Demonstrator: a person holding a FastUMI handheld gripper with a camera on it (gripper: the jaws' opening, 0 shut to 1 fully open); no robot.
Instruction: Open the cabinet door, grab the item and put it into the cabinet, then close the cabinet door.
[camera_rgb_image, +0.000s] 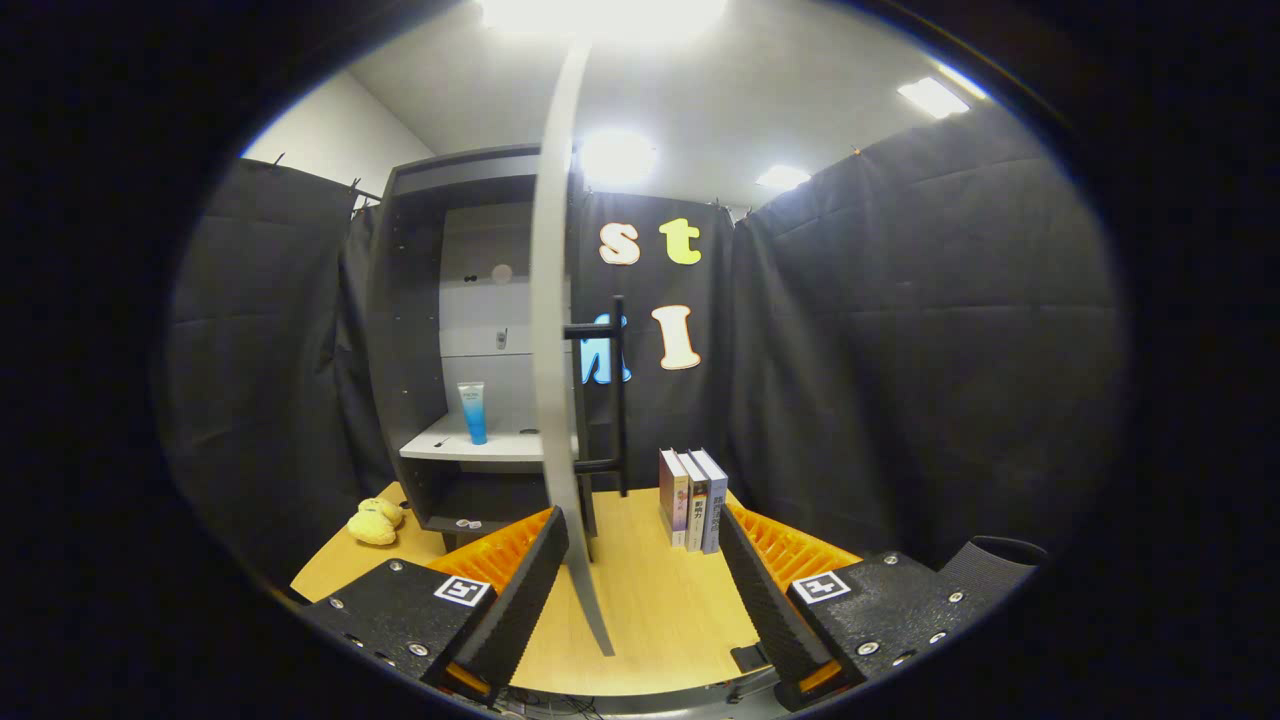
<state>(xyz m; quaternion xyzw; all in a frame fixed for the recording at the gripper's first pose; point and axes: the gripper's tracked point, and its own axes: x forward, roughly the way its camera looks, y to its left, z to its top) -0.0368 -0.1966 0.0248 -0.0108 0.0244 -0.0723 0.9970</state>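
Note:
The grey cabinet (410, 330) stands at the back left of the wooden table (650, 600). Its door (553, 350) is swung open and I see it edge-on, its lower edge reaching down between my fingers. A black bar handle (619, 395) sits on the door's right face. A blue tube (473, 411) stands upright on the cabinet's white shelf (500, 447). My gripper (640, 570) is open, with the door's thin edge passing close by the left finger; nothing is pressed between the fingers.
Three books (692, 497) stand upright on the table just beyond the right finger. A yellow plush toy (375, 522) lies on the table left of the cabinet. Black cloth walls close in the booth on all sides.

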